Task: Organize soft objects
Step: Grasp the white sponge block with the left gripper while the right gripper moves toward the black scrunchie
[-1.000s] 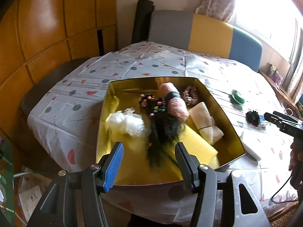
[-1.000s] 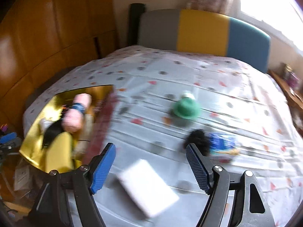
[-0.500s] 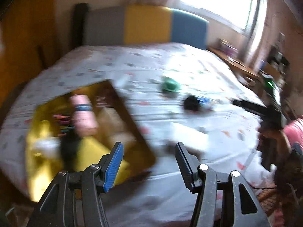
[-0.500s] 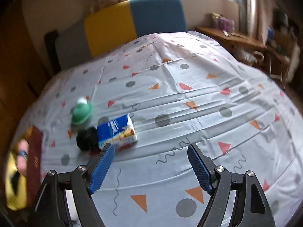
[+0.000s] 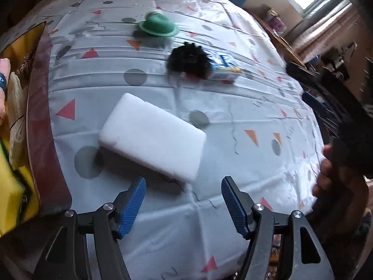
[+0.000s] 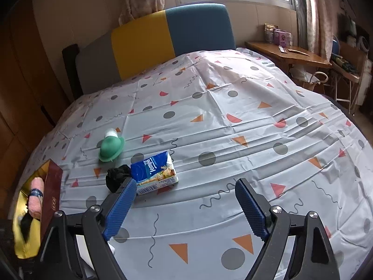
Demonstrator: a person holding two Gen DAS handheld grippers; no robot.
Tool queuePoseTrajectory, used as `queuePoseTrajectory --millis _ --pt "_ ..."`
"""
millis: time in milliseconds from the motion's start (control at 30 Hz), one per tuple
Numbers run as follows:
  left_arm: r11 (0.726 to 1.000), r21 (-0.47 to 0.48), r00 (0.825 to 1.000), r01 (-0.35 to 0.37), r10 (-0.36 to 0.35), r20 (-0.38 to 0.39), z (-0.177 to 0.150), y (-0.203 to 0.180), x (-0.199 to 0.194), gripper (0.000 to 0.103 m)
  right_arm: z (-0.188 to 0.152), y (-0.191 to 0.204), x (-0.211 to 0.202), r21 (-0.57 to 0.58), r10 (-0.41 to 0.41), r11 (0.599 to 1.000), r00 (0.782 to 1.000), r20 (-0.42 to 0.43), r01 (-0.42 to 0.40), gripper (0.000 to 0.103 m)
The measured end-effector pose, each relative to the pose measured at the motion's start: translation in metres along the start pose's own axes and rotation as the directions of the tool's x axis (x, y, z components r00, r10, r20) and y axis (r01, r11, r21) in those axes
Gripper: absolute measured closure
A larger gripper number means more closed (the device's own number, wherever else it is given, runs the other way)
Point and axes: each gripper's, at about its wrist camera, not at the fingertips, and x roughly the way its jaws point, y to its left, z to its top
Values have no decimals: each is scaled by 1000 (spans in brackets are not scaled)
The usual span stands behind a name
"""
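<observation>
A white foam block lies on the patterned cloth just ahead of my left gripper, whose jaws are opening with nothing between them. Beyond the block sit a black fluffy ball, a blue tissue pack and a green hat-shaped toy. My right gripper hovers over bare cloth, jaws opening and empty; the tissue pack, black ball and green toy lie ahead to its left. The gold-lined box at the left holds a pink roll and yellow sponge.
A person's hand grips the other gripper at the right edge of the left wrist view. A grey, yellow and blue headboard stands behind the bed. A wooden side table with small items is at the far right.
My left gripper swung right from over the gold box to the white block and its jaws widened. My right gripper swung from the block toward the tissue pack, then held still.
</observation>
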Motion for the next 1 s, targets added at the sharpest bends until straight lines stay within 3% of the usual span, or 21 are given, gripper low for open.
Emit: queuePoseTrajectory --millis 400,467,533,800,833,900,1000 --pt "999 40 997 -36 33 74 61 3 17 34 5 -23 3 120 -3 993 1000 -21 5 15" --pt "998 52 996 -43 39 78 66 -1 17 30 5 -28 4 144 -5 990 1000 -26 8 15" --pt "993 84 993 -87 80 84 69 -8 17 22 6 -32 4 168 0 986 1000 -29 5 15" --pt "942 243 972 -230 211 104 64 -32 31 20 5 -36 7 193 6 981 999 -46 3 15" --pt "938 253 971 -237 219 99 63 -33 34 21 5 -36 7 192 4 981 999 -46 5 15" --pt "936 251 968 -248 231 94 61 -30 39 42 5 -37 8 194 1 981 999 -48 8 15" --pt "935 255 968 -245 225 108 49 -25 35 47 4 -41 8 205 -1 979 999 -51 12 15"
